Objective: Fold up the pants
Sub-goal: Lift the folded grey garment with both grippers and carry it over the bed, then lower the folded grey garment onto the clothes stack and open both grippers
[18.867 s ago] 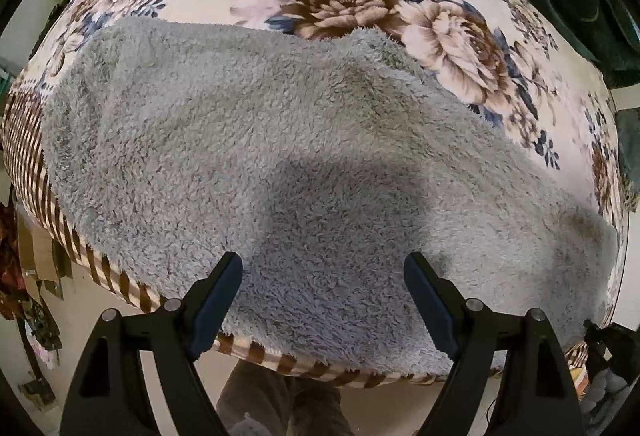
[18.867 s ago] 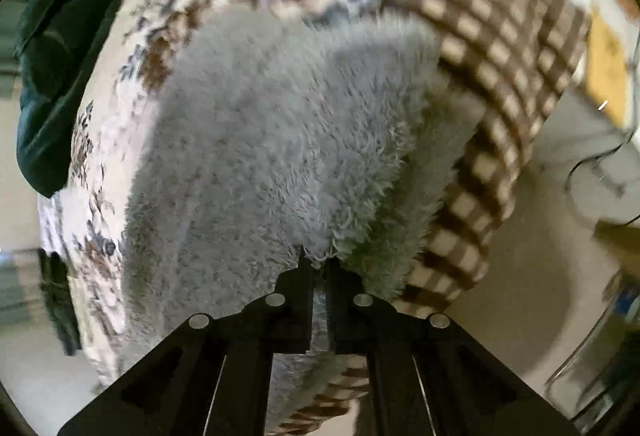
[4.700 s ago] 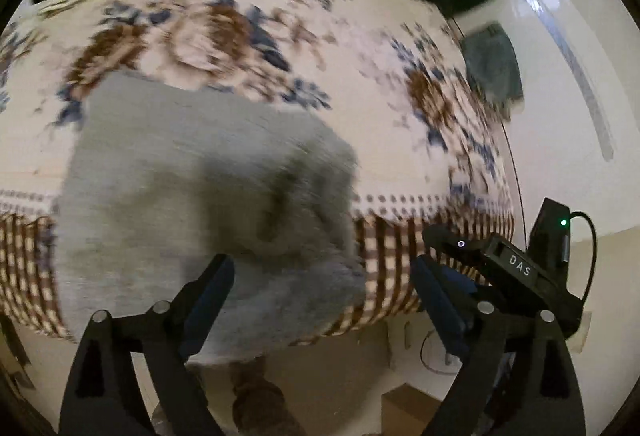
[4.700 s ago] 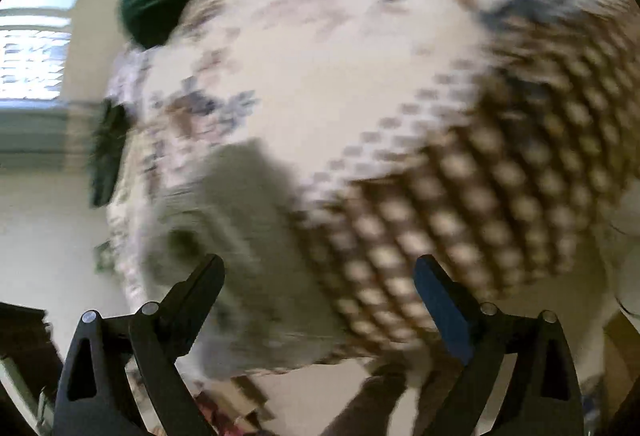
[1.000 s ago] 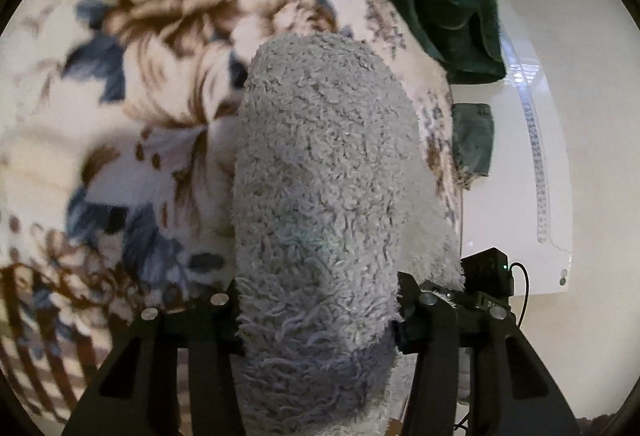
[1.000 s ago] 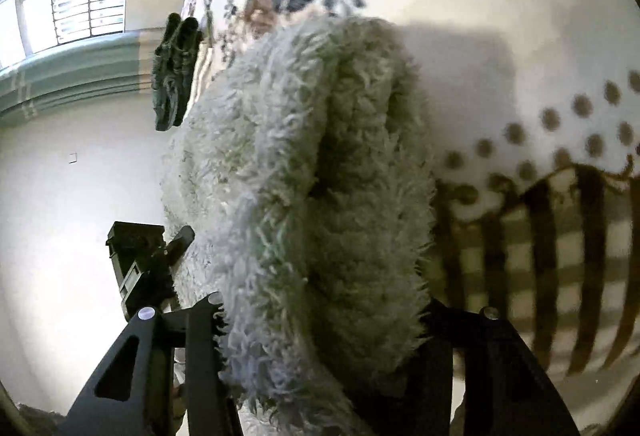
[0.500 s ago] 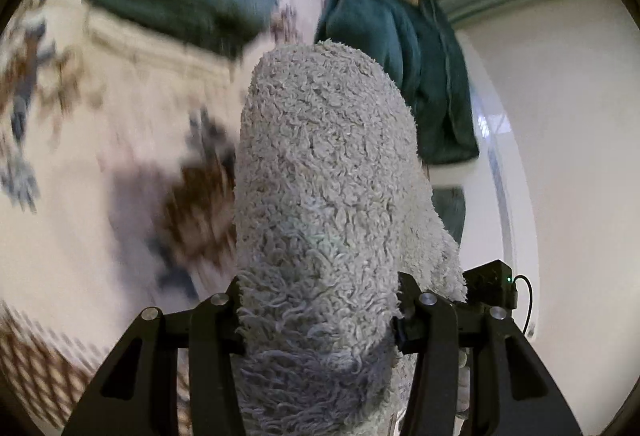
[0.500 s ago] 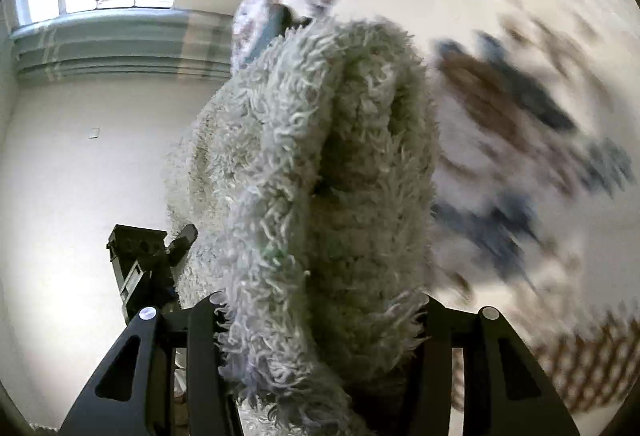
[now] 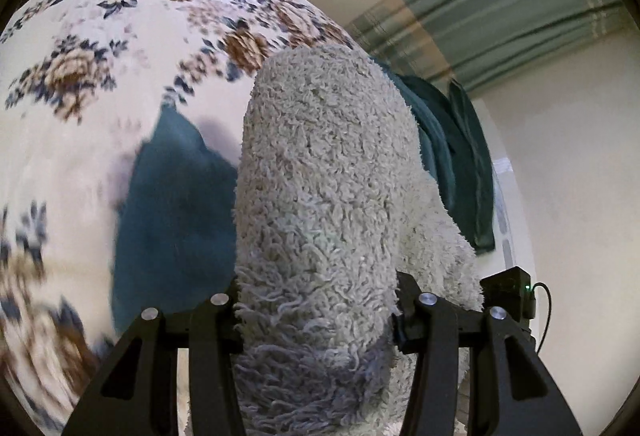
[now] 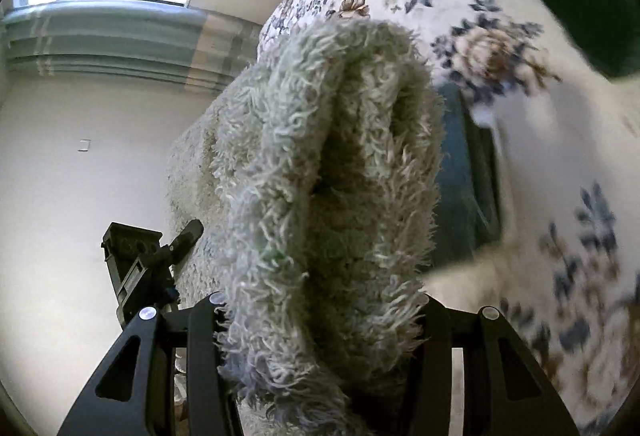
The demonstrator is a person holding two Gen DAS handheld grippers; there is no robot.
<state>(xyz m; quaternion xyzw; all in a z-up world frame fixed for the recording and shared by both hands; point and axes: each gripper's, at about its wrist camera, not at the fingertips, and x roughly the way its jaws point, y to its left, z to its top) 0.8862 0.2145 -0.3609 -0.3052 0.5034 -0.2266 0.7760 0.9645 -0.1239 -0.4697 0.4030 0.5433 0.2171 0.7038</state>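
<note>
Folded fluffy grey fleece pants (image 9: pixel 328 196) clamped between left gripper (image 9: pixel 316 320) fingers; folded teal garment (image 9: pixel 172 220) on floral bedspread (image 9: pixel 100 48) behind-left; right gripper (image 10: pixel 320 328) grips other end.

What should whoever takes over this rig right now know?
Left gripper: shut on the pants.
Right gripper: shut on the pants too, at the end where the layers show.
Pants: folded into a thick grey bundle, held off the bed between both grippers.
A folded teal cloth lies on the bed beyond the bundle.
Done: folding.
Left: probably set the bundle down, perhaps by the teal cloth, then open both.
</note>
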